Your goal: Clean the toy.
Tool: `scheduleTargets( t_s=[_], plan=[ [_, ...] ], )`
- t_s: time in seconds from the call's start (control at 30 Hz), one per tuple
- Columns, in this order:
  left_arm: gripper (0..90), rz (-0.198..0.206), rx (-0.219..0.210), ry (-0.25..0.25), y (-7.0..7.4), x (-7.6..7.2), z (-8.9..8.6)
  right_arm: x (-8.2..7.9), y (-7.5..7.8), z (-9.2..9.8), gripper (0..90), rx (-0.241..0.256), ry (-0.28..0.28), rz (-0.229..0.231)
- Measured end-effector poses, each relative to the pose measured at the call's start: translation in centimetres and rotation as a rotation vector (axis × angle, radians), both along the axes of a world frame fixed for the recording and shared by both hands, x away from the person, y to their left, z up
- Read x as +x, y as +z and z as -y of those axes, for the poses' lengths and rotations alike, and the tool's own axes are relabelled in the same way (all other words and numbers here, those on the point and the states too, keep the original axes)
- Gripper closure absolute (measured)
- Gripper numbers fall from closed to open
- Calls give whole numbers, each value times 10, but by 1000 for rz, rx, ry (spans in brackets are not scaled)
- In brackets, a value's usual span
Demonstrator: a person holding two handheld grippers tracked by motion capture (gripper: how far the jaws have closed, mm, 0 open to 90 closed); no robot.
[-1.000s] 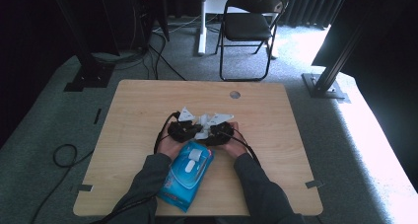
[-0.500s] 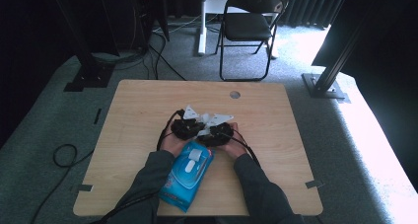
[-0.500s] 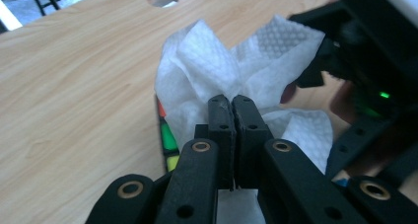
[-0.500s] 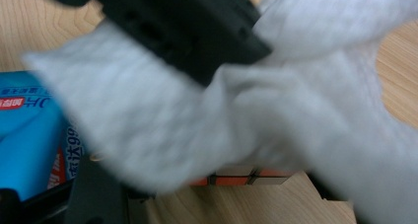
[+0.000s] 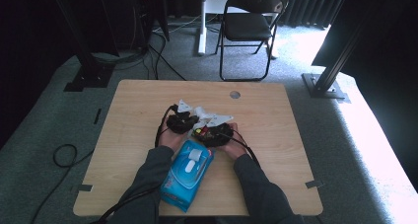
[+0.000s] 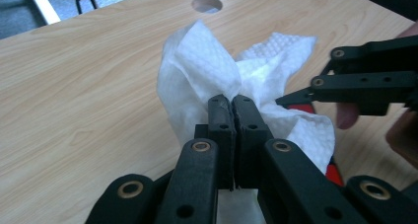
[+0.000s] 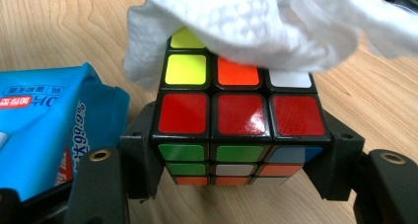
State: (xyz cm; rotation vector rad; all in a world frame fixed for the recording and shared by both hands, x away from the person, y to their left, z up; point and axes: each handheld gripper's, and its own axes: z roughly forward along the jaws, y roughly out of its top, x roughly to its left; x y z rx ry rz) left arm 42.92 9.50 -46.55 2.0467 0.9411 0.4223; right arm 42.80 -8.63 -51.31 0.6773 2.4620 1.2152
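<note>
Dark curtains, a folding chair [image 5: 249, 24] and cables on grey carpet lie beyond the wooden table [image 5: 123, 125]. Near its middle the left gripper [image 6: 231, 110] is clenched on a white wipe [image 6: 207, 66], its jaws pressed together over the sheet. That wipe drapes over the top of a cube [image 7: 236, 115], which the right gripper [image 7: 236, 150] clamps from both sides, red face towards its camera. Just beside the cube, nearer the person, lies a blue wipe pack [image 5: 187, 174], between the forearms
</note>
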Motion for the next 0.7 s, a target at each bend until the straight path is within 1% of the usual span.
scheduleTargets(
  t_s=[0.03,0.07,0.3,0.37,0.4,0.5,0.57,0.7],
  plan=[
    [883,1,2,-12,0,-1,2,0,0,0,340,0,0,-1],
    [883,7,14,-29,-1,-4,5,0,0,0,340,1,-2,-2],
    [882,11,17,-99,-3,-18,18,0,-1,2,340,-3,-5,0],
    [882,1,1,-123,-4,-20,19,0,-1,2,340,3,-10,-2],
    [882,-9,-26,-132,-4,-21,20,0,-1,3,340,5,-12,-3],
    [882,-14,-52,-127,-3,-20,16,0,0,4,339,9,-10,-1],
    [882,-7,-72,-114,0,-19,12,1,0,4,340,8,-10,0],
    [882,2,-113,-77,6,-17,-4,1,1,6,340,11,-14,-1]
  ],
)
